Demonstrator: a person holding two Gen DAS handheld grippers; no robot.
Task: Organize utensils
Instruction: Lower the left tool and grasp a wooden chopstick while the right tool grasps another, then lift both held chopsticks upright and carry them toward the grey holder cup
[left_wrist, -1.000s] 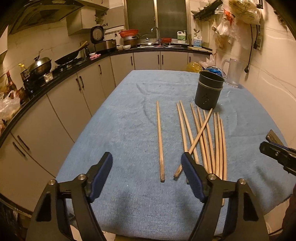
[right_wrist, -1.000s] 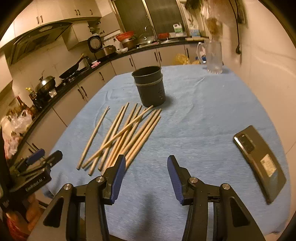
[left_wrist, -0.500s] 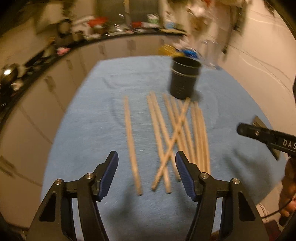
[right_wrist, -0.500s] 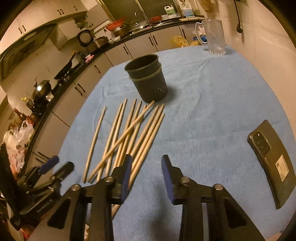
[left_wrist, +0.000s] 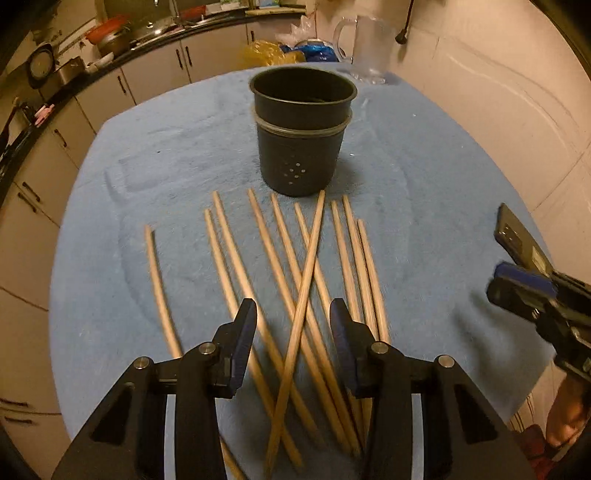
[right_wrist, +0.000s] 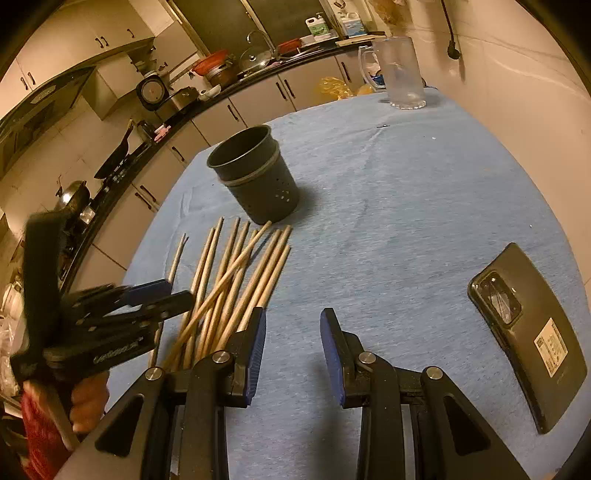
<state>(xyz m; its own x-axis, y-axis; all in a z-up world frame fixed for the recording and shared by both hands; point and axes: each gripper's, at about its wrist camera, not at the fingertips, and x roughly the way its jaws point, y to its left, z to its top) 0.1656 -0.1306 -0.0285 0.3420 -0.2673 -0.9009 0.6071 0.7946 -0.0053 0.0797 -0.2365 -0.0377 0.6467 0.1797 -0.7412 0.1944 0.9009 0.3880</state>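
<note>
L tool (left_wrist: 293, 325) tilted down over chopsticks (left_wrist: 306, 273)

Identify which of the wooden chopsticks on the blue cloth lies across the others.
The long wooden chopstick running diagonally from beside the dark perforated holder; it crosses over several, while the rest lie roughly parallel.

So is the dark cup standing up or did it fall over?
Standing up. The dark utensil holder sits on its base on the blue cloth, with its open mouth facing up, just behind the chopsticks.

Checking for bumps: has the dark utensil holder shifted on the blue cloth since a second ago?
No. The dark utensil holder stands where it did beside the chopsticks' far tips; only the camera came closer.
</note>
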